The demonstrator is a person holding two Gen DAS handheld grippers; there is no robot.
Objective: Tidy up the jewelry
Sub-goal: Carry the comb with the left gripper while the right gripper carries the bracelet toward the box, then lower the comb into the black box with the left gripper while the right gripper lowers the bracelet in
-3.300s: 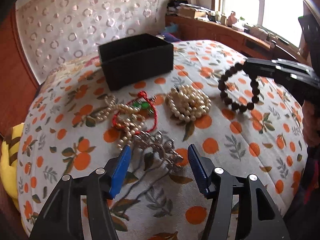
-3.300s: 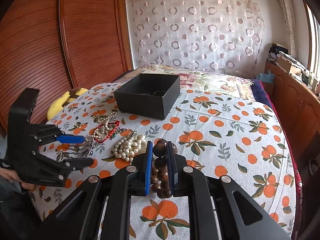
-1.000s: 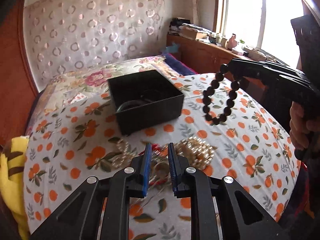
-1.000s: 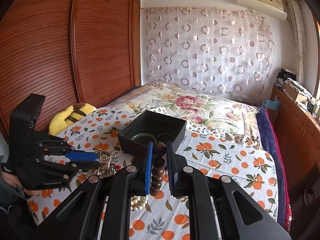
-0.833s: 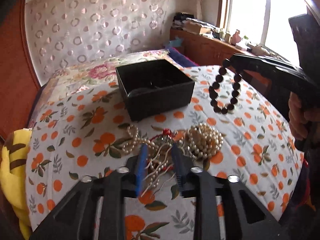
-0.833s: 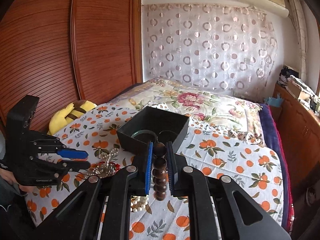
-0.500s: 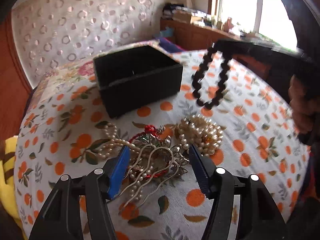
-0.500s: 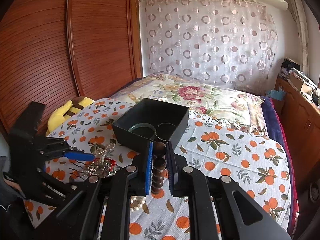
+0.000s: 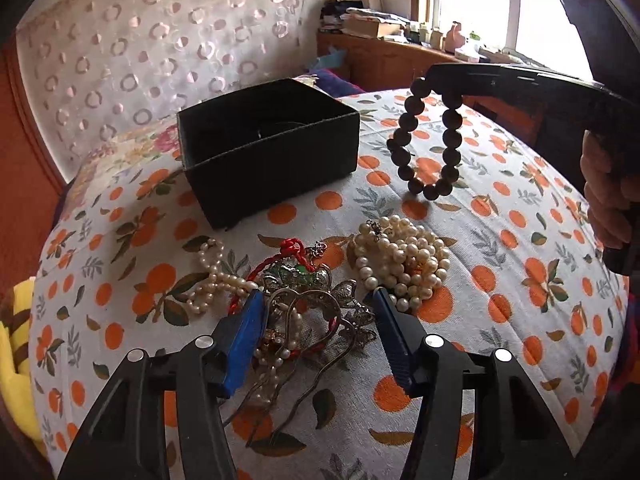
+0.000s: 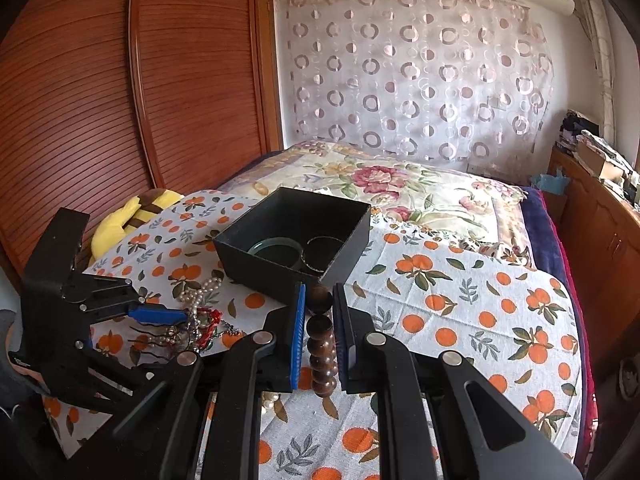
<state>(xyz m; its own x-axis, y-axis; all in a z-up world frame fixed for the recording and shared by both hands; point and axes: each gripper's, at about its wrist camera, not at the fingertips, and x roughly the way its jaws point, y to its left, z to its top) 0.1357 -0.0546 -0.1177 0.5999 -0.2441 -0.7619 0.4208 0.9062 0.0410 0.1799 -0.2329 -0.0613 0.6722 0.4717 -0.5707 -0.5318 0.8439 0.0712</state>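
My left gripper [image 9: 316, 300] hovers low over a tangle of jewelry on the orange-print cloth. Its jaws are closing around a silver hair comb [image 9: 308, 300], and the pads do not press on it. A red cord with a green pendant [image 9: 294, 268] and a thin pearl strand [image 9: 212, 280] lie under the comb. A pearl necklace pile [image 9: 404, 260] sits to the right. My right gripper [image 10: 320, 300] is shut on a dark wooden bead bracelet [image 10: 320, 336] that hangs [image 9: 401, 155] beside the black box [image 10: 260, 276]. The box holds a green bangle [image 10: 276, 252] and a dark bangle [image 10: 324, 252].
The cloth lies on a bed with a floral quilt [image 10: 380, 184] behind the box. A yellow plush toy [image 10: 132, 212] sits at the left edge by the wooden wardrobe [image 10: 120, 80]. A wooden cabinet [image 10: 600, 220] runs along the right. A person's hand [image 9: 604, 200] grips the right tool.
My left gripper sank toward the cloth and opened wide, and the hair comb now rests on the jewelry pile. The right gripper carried the bracelet lower, closer to the box.
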